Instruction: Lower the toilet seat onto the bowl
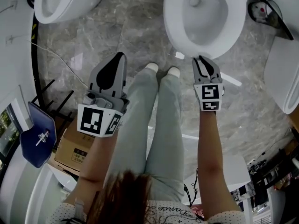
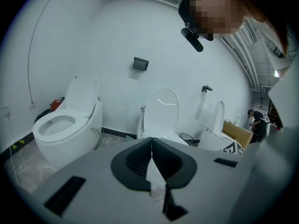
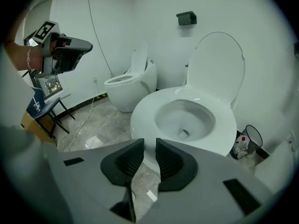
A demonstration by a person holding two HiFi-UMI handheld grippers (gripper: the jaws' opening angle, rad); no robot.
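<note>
A white toilet (image 1: pixel 205 17) stands at the top of the head view. In the right gripper view its seat ring (image 3: pixel 145 115) lies flat on the bowl and its lid (image 3: pixel 217 64) stands upright behind. My right gripper (image 1: pixel 202 59) hangs just before the bowl's front rim, pointing down at it. The jaws of my right gripper (image 3: pixel 149 146) stand a narrow gap apart with nothing between them. My left gripper (image 1: pixel 121 55) is off to the left over the floor, away from the toilet. In its own view my left gripper (image 2: pixel 152 141) has its pads pressed together, holding nothing.
A second toilet (image 1: pixel 60 1) stands at the upper left, with a cable (image 1: pixel 60 59) trailing over the marble floor. A small waste bin (image 1: pixel 264 10) sits right of the bowl and another white fixture (image 1: pixel 285 73) beyond it. A blue stool (image 1: pixel 37 134) and a cardboard box (image 1: pixel 74 148) are at the lower left.
</note>
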